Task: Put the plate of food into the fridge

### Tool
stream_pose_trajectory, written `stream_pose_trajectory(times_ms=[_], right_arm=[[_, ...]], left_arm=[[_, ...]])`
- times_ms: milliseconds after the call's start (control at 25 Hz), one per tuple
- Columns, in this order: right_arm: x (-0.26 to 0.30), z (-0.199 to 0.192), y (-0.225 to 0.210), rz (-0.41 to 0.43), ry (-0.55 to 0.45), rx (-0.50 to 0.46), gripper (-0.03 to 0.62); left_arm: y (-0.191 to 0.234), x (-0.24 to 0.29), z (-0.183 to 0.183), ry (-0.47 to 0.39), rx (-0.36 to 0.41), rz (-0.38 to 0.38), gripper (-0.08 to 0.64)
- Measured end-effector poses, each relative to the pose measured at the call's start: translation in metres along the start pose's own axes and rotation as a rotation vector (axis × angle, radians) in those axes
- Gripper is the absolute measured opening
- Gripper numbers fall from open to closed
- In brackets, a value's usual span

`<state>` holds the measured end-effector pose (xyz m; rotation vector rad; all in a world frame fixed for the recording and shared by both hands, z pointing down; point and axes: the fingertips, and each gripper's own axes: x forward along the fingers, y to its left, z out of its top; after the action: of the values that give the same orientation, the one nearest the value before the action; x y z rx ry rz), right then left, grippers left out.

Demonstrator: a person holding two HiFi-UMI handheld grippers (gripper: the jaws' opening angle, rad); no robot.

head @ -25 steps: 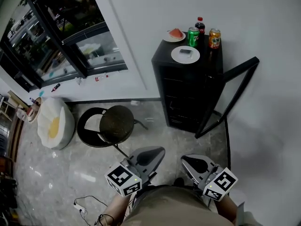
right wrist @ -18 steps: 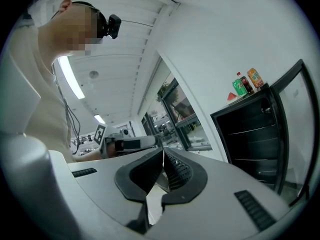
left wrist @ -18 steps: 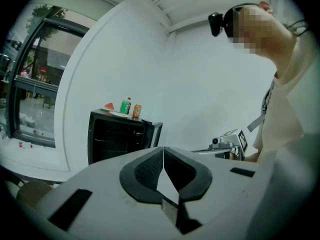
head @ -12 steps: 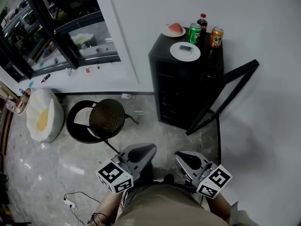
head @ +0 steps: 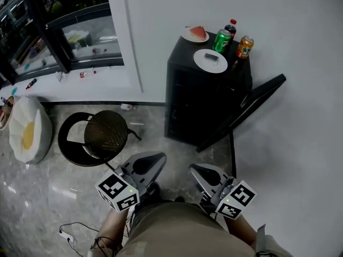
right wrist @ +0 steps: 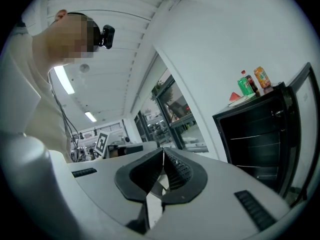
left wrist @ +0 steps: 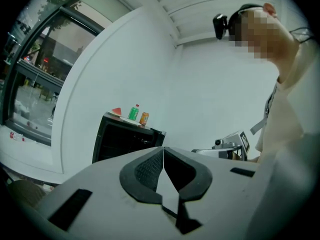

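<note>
A black mini fridge (head: pixel 201 98) stands against the white wall with its door (head: pixel 244 111) swung open to the right. On its top are a plate with a watermelon slice (head: pixel 195 34) and a white plate with a small dark item (head: pixel 210 60). My left gripper (head: pixel 159 156) and right gripper (head: pixel 193 169) are held low near my body, well short of the fridge. Both are shut with nothing between the fingers. The fridge (left wrist: pixel 122 136) and watermelon slice (left wrist: pixel 116 112) show far off in the left gripper view, and the fridge (right wrist: pixel 255 134) again in the right gripper view.
A green can (head: pixel 220 40), a dark bottle (head: pixel 230 28) and an orange can (head: pixel 244 46) share the fridge top. A round black stool (head: pixel 99 137) stands left of the fridge, with a white sack (head: pixel 24 135) further left. A cable (head: pixel 72 233) lies on the floor.
The stool, window and fridge have slid left in the head view as I move across the floor. Both grippers travel with me, low and shut.
</note>
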<state>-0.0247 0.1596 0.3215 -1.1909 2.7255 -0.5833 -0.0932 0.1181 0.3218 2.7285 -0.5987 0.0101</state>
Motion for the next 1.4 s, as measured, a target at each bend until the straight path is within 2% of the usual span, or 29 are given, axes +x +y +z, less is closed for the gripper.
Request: stream_pose_trajectory(times_ms=[240, 480, 760, 880, 960, 1080, 1240, 1400], right_arm=[[0.028, 0.000, 0.006, -0.066, 0.017, -0.023, 0.023], [0.060, 0.001, 0.012, -0.098, 0.036, -0.047, 0.023], [0.099, -0.012, 0.023, -0.096, 0.094, -0.055, 0.023], [0.113, -0.017, 0.025, -0.068, 0.129, -0.030, 0.023], [0.120, -0.019, 0.025, -0.080, 0.148, -0.020, 0.023], [0.127, -0.016, 0.017, -0.162, 0.156, -0.098, 0.021], [0.134, -0.014, 0.018, -0.166, 0.177, -0.197, 0.021], [0.137, -0.019, 0.010, -0.178, 0.188, -0.165, 0.021]], left_arm=[[0.028, -0.014, 0.008, -0.013, -0.018, -0.047, 0.012], [0.058, -0.030, 0.018, -0.035, -0.029, -0.071, 0.012], [0.089, -0.056, 0.015, -0.058, -0.068, -0.063, 0.012], [0.101, -0.062, 0.015, -0.065, -0.076, -0.052, 0.012], [0.108, -0.068, 0.016, -0.072, -0.076, -0.044, 0.012], [0.116, -0.075, 0.018, -0.086, -0.077, -0.037, 0.012], [0.123, -0.074, 0.018, -0.085, -0.078, -0.037, 0.012], [0.127, -0.070, 0.017, -0.069, -0.078, -0.040, 0.012]])
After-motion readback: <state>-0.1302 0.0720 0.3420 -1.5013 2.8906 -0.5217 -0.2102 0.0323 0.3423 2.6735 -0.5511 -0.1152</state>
